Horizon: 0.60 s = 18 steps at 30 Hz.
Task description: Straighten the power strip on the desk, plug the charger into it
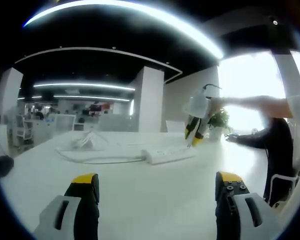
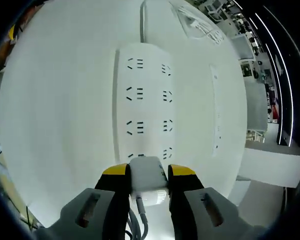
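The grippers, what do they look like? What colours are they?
The left gripper has two black jaws with yellow tips and light grey housings at the base. The right gripper matches: black jaws, yellow tips, grey housings. In the left gripper view, the right gripper hangs from a white body.

The charger (image 2: 148, 179) hides the power strip's (image 2: 146, 107) near end, and its cable (image 2: 140, 220) is cut off.

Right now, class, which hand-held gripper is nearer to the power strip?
Right. The right hand-held gripper holds the charger directly over the power strip; the left hand-held gripper sits back across bare desk, open.
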Each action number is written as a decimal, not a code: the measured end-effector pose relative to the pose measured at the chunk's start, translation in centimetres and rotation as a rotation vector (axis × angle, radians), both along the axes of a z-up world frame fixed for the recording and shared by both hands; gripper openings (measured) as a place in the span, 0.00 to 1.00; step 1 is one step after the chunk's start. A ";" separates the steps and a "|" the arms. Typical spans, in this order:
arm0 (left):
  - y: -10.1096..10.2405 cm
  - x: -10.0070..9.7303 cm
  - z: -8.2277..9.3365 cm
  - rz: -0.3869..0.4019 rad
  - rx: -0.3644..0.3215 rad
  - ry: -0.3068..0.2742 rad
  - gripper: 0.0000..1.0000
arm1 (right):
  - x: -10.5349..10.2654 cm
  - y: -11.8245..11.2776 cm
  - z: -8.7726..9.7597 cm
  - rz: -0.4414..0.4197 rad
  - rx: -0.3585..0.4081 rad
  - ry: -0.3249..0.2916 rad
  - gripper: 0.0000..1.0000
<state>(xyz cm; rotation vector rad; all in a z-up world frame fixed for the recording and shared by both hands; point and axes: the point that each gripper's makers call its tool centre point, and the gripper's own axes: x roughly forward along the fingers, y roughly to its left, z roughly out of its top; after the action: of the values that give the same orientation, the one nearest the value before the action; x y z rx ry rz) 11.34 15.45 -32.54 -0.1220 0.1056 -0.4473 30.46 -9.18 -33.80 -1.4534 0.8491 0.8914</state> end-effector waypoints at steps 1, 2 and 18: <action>0.0 0.0 0.0 -0.001 0.000 0.000 0.99 | 0.1 0.0 0.0 -0.002 -0.001 0.001 0.27; 0.0 0.0 0.0 -0.002 0.001 0.001 0.99 | 0.1 0.0 -0.1 -0.003 -0.001 0.000 0.27; 0.2 0.2 0.2 -0.002 -0.003 -0.001 0.99 | 0.3 -0.1 -0.4 -0.005 -0.039 0.011 0.27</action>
<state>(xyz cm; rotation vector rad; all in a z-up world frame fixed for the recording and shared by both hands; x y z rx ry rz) 11.50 15.68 -32.37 -0.1249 0.1036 -0.4499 30.76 -9.31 -34.24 -1.4802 0.8821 0.8844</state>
